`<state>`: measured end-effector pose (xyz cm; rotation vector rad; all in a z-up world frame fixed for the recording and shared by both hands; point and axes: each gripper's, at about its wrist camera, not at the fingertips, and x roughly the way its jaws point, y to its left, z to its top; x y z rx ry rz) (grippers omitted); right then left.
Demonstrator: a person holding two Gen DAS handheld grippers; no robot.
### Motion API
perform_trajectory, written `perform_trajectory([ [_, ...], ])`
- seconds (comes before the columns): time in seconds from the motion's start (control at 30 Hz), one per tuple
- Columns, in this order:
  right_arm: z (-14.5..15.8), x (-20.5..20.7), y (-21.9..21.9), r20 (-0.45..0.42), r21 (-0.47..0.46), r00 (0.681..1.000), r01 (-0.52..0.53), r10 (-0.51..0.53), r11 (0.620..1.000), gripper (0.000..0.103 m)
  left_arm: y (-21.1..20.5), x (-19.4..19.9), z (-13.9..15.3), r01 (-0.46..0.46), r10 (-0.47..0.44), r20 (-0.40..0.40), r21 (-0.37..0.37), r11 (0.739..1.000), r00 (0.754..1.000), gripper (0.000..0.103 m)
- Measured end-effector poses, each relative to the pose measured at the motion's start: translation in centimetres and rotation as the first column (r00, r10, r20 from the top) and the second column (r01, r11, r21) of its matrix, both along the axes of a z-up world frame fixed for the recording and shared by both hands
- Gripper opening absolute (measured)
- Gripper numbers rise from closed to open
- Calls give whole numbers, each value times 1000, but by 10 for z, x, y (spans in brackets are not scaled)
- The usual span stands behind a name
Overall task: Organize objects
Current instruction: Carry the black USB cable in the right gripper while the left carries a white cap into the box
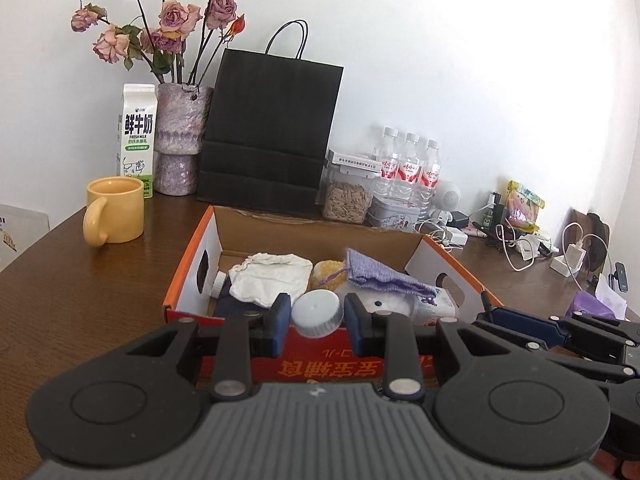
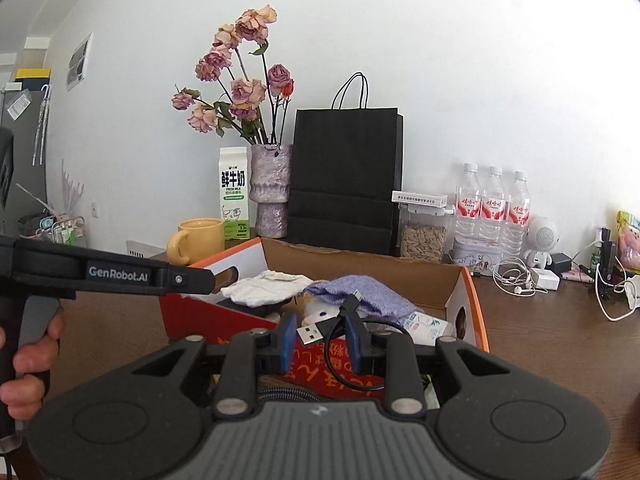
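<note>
Mid-sorting over the cardboard box (image 1: pixel 436 254), near the table's (image 1: pixel 80 300) front edge, both items up at the near rim. Left gripper (image 1: pixel 316 316) narrowed onto a grey-blue screw cap (image 1: pixel 318 314), pads pressing its sides. Right gripper (image 2: pixel 320 336) narrowed too, pinching a short black USB cable (image 2: pixel 340 360), silver plug (image 2: pixel 312 335) jutting between the fingers, loop dangling below. Next, probably: carry each clear of the rim and find a proper spot, without snagging that loop.
</note>
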<state>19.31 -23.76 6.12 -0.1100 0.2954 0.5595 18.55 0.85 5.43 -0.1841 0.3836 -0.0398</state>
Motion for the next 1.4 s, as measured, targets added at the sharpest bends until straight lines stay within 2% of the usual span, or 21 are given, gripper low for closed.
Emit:
perform_trajectory([
  [0.53,11,77,15,5,60,998,60,-61,996,25,5,54,4,-38,38,23,6,999,999,30],
  [0.83,1,116,22,-30,65,996,84,-83,994,25,3,97,3,-61,60,31,33,998,998,30],
  [1.1,-13,125,22,-66,45,991,121,-118,992,26,0,108,-8,-115,114,24,73,991,993,30],
  [1.13,-13,125,22,-68,45,990,126,-123,991,26,0,108,-8,-122,121,25,77,990,992,34],
  [1.17,-14,124,21,-66,49,989,134,-130,990,31,-1,107,-9,-126,124,26,85,988,992,49],
  [1.2,-14,124,20,-66,49,988,144,-141,988,38,-1,105,-9,-132,130,29,89,987,991,58],
  [1.23,-14,123,19,-61,49,987,154,-151,987,55,0,104,-9,-138,136,33,87,987,990,70],
  [1.27,-14,122,19,-54,49,986,161,-158,986,73,1,102,-9,-142,139,35,82,986,990,76],
  [1.3,-14,121,18,-45,49,985,168,-165,985,81,2,100,-9,-146,144,37,75,986,989,81],
  [1.33,-14,120,18,-38,48,985,173,-171,984,91,4,99,-8,-153,150,42,67,986,988,95],
  [1.37,-14,119,17,-34,47,984,177,-175,983,94,5,97,-8,-165,162,54,62,984,985,103],
  [1.4,-15,118,17,-31,47,984,179,-177,983,95,6,94,-7,-178,173,69,62,982,982,103],
])
